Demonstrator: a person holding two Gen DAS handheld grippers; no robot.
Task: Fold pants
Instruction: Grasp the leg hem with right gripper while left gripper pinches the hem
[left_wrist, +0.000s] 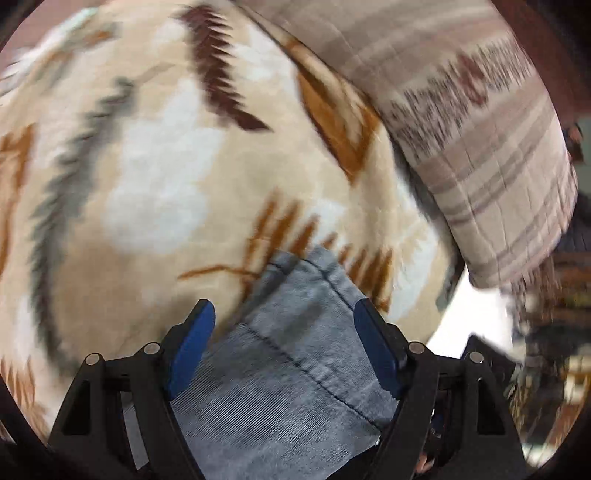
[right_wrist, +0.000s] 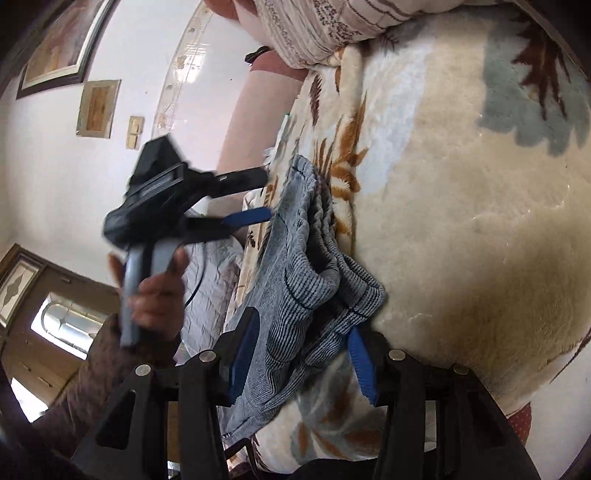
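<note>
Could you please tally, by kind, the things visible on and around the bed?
Pants: 1
Blanket: 1
Pillow: 1
Grippers: 2, left gripper and right gripper
Framed pictures on the wall: 2, large and small
Total: 7

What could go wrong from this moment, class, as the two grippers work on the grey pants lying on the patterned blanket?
1. Both the left gripper and the right gripper are open around the pants, so neither holds them; closing may catch only the top layer.
2. The pants are already bunched into ridges, so a fold here may come out crooked.
3. The blanket is plush, and a low finger might pinch it together with the pants.
</note>
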